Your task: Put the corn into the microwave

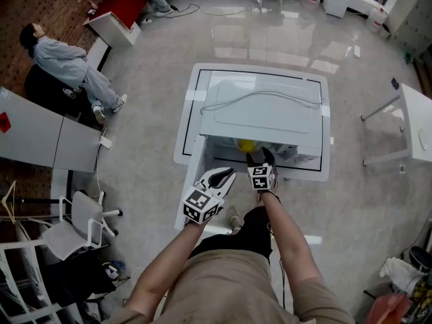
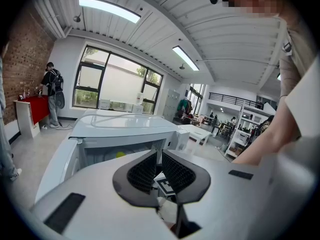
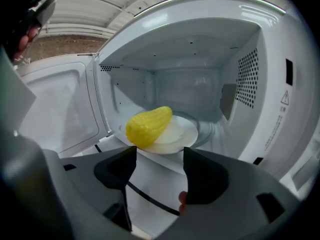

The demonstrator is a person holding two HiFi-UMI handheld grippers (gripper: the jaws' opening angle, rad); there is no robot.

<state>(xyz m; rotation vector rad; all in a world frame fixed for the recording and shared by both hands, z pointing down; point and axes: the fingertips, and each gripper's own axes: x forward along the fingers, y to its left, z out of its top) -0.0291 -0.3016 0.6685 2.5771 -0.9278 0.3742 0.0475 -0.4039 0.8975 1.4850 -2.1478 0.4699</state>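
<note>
Closest to the lens, low in the head view: two bare forearms [image 1: 169, 262], reaching up the frame, each ending in a gripper with a cube of square markers. At centre left, left hand-held gripper [image 1: 227, 175], white, with jaws pressed together and nothing between the pads; pointing toward the open door [image 1: 194, 167] of the microwave [image 1: 263, 106]. Behind and around the microwave, a white tabletop [image 1: 182, 133] with a black border line, standing on a shiny grey floor [image 1: 148, 100].

At the centre, inside the microwave cavity: corn [image 1: 247, 145], yellow, lying slantwise on the left part of a round white plate [image 3: 182, 134]. Seen clearly in the right gripper view, only as a small yellow spot in the left gripper view.

Just right of centre, right hand-held gripper [image 1: 259, 156], at the mouth of the cavity, with dark jaws spread wide and holding nothing; near the corn but apart from it, with plate and corn beyond the fingertips. On the right inner wall of the cavity, a field of small vent holes [image 3: 247, 79].
</note>
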